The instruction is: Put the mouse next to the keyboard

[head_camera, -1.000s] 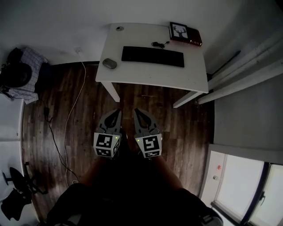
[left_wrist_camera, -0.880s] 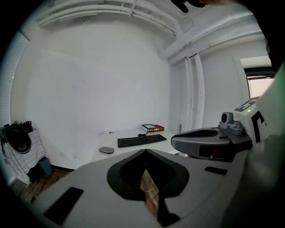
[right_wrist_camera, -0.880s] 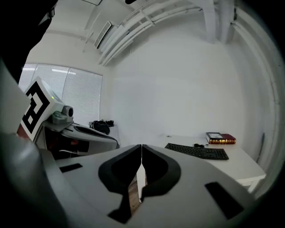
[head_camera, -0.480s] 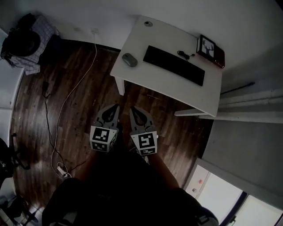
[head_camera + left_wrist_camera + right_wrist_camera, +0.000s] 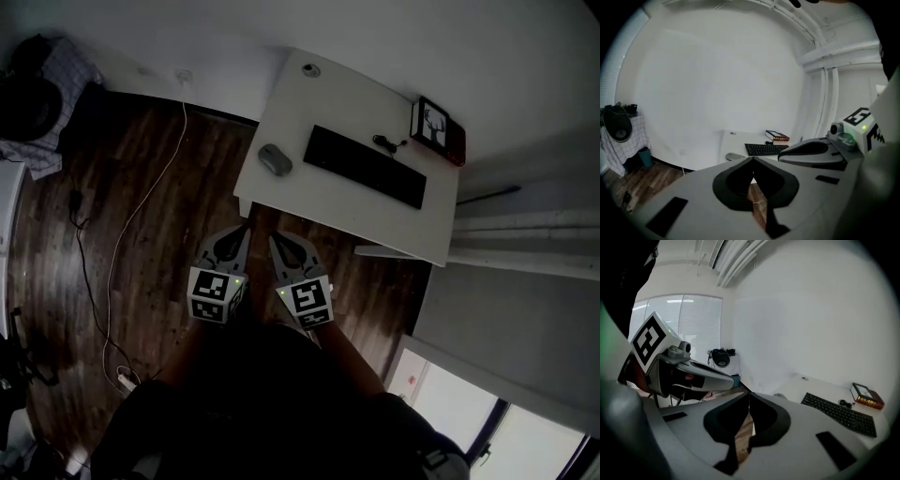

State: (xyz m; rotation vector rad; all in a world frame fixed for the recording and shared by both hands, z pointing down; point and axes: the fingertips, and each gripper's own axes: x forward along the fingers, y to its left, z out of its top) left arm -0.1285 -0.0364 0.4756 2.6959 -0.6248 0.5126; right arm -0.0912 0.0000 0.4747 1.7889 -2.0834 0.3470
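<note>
A grey mouse (image 5: 275, 159) lies near the left end of a white table (image 5: 309, 202), a short way left of a black keyboard (image 5: 364, 166). Both grippers hang over the wooden floor, well short of the table. My left gripper (image 5: 242, 229) is shut with nothing in it, and my right gripper (image 5: 277, 242) beside it is shut and empty too. In the left gripper view the mouse (image 5: 735, 156) and keyboard (image 5: 765, 149) lie far ahead beyond the closed jaw tips. The right gripper view has the keyboard (image 5: 838, 414) at its right and the mouse (image 5: 779, 395) just past the jaws.
A red-edged book or frame (image 5: 437, 130) lies at the table's far right corner, with a small black cable (image 5: 386, 144) behind the keyboard and a small round thing (image 5: 308, 69) at the far left corner. A white cord (image 5: 141, 220) trails over the floor at the left. Bags (image 5: 37, 94) sit at the upper left.
The head view has swung and shifted, so the table has moved from top centre towards the right and now sits tilted. Both grippers stay shut, side by side over the floor.
</note>
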